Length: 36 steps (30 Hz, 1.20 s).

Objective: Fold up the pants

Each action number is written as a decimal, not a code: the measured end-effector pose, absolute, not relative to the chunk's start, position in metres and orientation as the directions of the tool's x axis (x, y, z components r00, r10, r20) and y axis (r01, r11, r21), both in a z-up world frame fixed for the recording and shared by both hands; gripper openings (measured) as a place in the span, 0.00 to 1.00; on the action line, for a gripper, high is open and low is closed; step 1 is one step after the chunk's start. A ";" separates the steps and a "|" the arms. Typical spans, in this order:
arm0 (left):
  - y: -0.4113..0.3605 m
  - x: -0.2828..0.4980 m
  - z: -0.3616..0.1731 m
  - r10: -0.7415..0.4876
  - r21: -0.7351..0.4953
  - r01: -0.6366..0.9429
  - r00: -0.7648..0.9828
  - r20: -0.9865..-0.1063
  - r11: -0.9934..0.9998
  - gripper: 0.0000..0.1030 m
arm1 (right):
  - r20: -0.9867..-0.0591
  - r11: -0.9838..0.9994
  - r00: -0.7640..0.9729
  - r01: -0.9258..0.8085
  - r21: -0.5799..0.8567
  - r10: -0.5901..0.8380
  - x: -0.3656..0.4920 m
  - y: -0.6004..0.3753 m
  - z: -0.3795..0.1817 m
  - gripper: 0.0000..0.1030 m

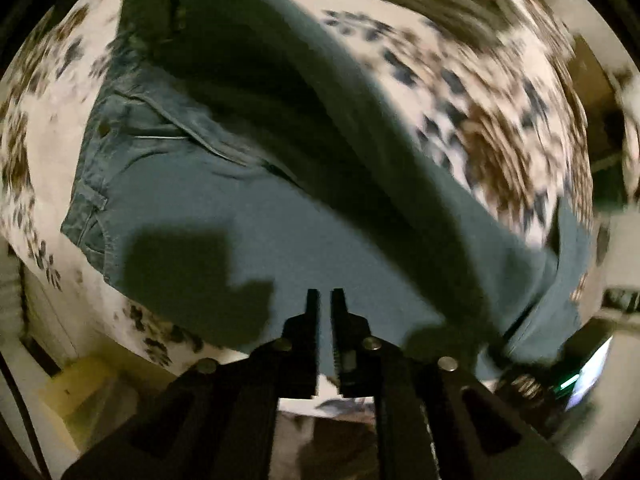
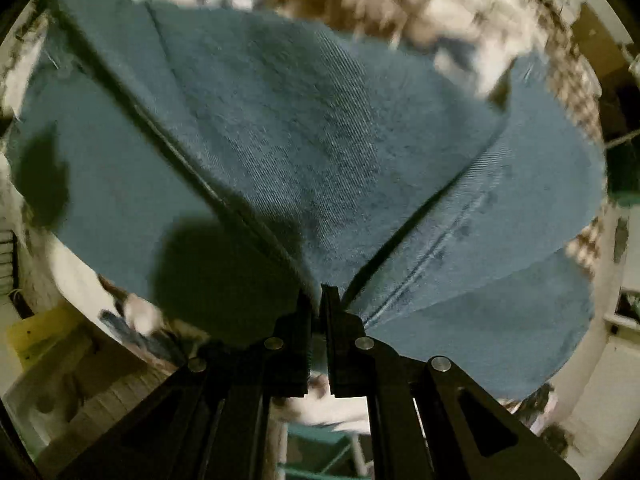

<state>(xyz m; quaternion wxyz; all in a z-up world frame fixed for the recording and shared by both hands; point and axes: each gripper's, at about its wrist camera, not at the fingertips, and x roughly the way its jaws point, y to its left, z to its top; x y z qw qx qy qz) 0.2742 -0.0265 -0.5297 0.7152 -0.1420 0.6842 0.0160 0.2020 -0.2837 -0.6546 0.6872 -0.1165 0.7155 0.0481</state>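
1. The pants [image 1: 248, 216] are blue denim and they lie on a bed cover [image 1: 472, 92] that is white with brown and dark blue flowers.
2. In the left wrist view, the waist part with a pocket and a small metal rivet is at the left side, and one layer of the cloth is lifted and folded over the rest, so a dark shadow lies under this fold.
3. The left claw [image 1: 325, 294] is above the denim near the lower edge of the pants. Its two fingers are almost pressed together, with only a thin gap between them. I cannot tell if some cloth is caught in this gap; the tips look bare.
4. The shadow of the left claw falls on the denim at the left of its fingers.
5. In the right wrist view, the pants [image 2: 304, 152] fill nearly the whole picture. A long seam goes from the upper left down to the middle, and a second, stitched seam goes from the right down to the same place.
6. The right claw [image 2: 322, 292] is pressed together and it pinches the denim just where these two seams meet; the cloth spreads away from the fingertips like a fan.
7. The edges of both views are blurred, so the flower pattern is not sharp there.
8. At the lower left a yellow object [image 2: 44, 332] stands below the bed edge.
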 end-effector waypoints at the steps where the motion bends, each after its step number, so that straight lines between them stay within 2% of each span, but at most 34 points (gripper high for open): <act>1: -0.016 0.276 -0.528 -0.183 -0.196 -0.242 0.075 -0.980 0.950 0.12 | -0.993 0.969 -0.043 -0.229 -0.093 -0.106 0.196 -0.280 -0.662 0.08; 3: 0.002 0.282 -0.523 -0.201 -0.220 -0.283 0.095 -0.975 0.934 0.21 | -0.995 0.976 -0.057 -0.205 -0.072 -0.085 0.195 -0.278 -0.663 0.18; 4: 0.009 0.289 -0.519 -0.213 -0.237 -0.300 0.112 -0.971 0.924 0.28 | -0.996 0.985 -0.075 -0.168 -0.034 -0.047 0.196 -0.279 -0.660 0.37; 5: 0.013 0.294 -0.517 -0.216 -0.246 -0.313 0.126 -0.968 0.917 0.35 | -0.996 0.995 -0.086 -0.098 0.032 0.023 0.198 -0.283 -0.652 0.62; 6: 0.017 0.301 -0.514 -0.222 -0.257 -0.329 0.141 -0.965 0.909 0.40 | -0.995 0.996 -0.075 -0.051 0.067 0.063 0.199 -0.286 -0.644 0.74; 7: 0.022 0.308 -0.513 -0.231 -0.271 -0.344 0.154 -0.961 0.899 0.49 | -0.992 0.994 -0.059 -0.006 0.108 0.108 0.199 -0.289 -0.635 0.84; 8: 0.028 0.314 -0.512 -0.234 -0.278 -0.353 0.163 -0.958 0.893 0.52 | -0.988 0.988 -0.042 0.055 0.148 0.150 0.200 -0.293 -0.622 0.84; 12: 0.050 0.325 -0.519 -0.199 -0.252 -0.401 0.169 -0.965 0.881 0.52 | -0.972 0.939 0.064 0.251 0.237 0.228 0.197 -0.317 -0.584 0.84; 16: 0.071 0.332 -0.531 -0.194 -0.253 -0.473 0.170 -0.966 0.844 0.52 | -0.976 0.882 0.148 0.423 0.208 0.159 0.202 -0.353 -0.564 0.84; 22: 0.066 0.358 -0.533 -0.066 -0.132 -0.415 0.171 -0.983 0.900 0.52 | -0.990 0.792 0.109 0.595 0.139 0.092 0.229 -0.414 -0.595 0.84; 26: 0.060 0.370 -0.538 -0.015 -0.077 -0.375 0.166 -0.986 0.924 0.52 | -0.993 0.778 0.076 0.617 0.116 0.088 0.240 -0.423 -0.608 0.84; 27: 0.059 0.372 -0.538 -0.010 -0.074 -0.370 0.172 -0.985 0.926 0.49 | -0.995 0.784 0.068 0.612 0.104 0.079 0.243 -0.422 -0.609 0.84; 28: 0.058 0.374 -0.538 -0.007 -0.072 -0.361 0.179 -0.984 0.930 0.38 | -0.996 0.791 0.059 0.606 0.088 0.065 0.251 -0.420 -0.609 0.84; 29: 0.056 0.376 -0.538 0.001 -0.064 -0.352 0.182 -0.983 0.934 0.32 | -0.997 0.797 0.049 0.600 0.071 0.052 0.253 -0.417 -0.609 0.84; 32: 0.051 0.378 -0.536 0.028 -0.040 -0.327 0.199 -0.980 0.944 0.23 | -0.999 0.807 0.031 0.589 0.047 0.035 0.256 -0.412 -0.608 0.84; 36: 0.049 0.377 -0.535 0.044 -0.026 -0.312 0.214 -0.976 0.950 0.18 | -1.000 0.820 0.018 0.571 0.027 0.020 0.264 -0.407 -0.604 0.84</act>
